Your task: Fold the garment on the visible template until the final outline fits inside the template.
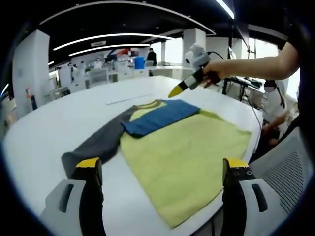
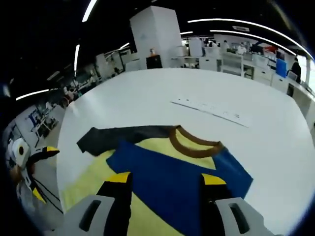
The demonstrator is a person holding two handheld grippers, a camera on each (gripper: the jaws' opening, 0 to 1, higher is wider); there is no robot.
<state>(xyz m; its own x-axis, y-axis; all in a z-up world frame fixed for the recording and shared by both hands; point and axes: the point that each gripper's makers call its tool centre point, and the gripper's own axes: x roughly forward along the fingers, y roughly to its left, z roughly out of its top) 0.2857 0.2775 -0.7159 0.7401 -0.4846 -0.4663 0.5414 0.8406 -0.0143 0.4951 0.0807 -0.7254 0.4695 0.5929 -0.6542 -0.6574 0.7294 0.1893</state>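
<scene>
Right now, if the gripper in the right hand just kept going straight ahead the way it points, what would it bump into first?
Most likely the blue sleeve folded across the yellow shirt: it lies directly ahead of the right gripper with its open jaws. Depth is hard to judge, so how soon is unclear.

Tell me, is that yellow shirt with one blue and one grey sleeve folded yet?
Partly: the blue sleeve lies folded across the yellow shirt; the grey sleeve is spread out.
</scene>
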